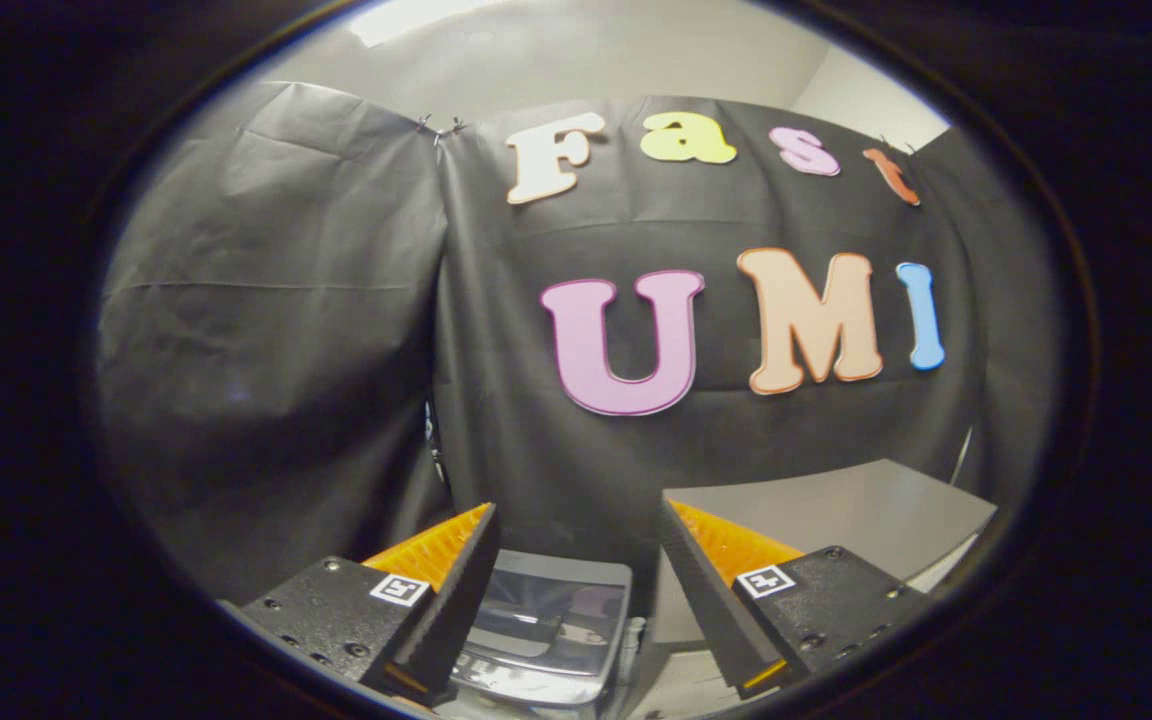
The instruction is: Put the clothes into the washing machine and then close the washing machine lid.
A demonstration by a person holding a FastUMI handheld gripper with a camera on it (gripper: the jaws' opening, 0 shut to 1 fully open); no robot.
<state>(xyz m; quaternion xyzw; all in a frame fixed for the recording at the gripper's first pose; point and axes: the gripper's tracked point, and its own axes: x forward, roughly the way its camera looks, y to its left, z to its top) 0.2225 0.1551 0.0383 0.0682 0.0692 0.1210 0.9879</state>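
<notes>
**Hand-held gripper hovers above a closed-looking washer**

The hand-held gripper (576,590) hangs with its two fingers spread wide apart and nothing between them, pointed at the black cloth wall of the booth. Below and between the fingers sits the small grey toy-sized washing machine with a glossy, see-through top lid (546,625). The lid appears to lie flat on the machine, its surface throwing back reflections; whether any clothes lie under it cannot be made out through the glare. To the right of the washing machine, a pale grey flat board or raised panel (836,515) runs back toward the wall, and a bit of light bench (671,690) shows beside the machine's base.

A lid lying down fits two readings: clothes already inside and the lid shut on them, or a machine yet to be opened and loaded.

As a judgement, the lid looks stiff, light and slick, so its front edge would be the place to take hold, with a shallow pinch. Clothes, if they are to be handled, would be soft and limp, best gathered at a bunched fold.
</notes>
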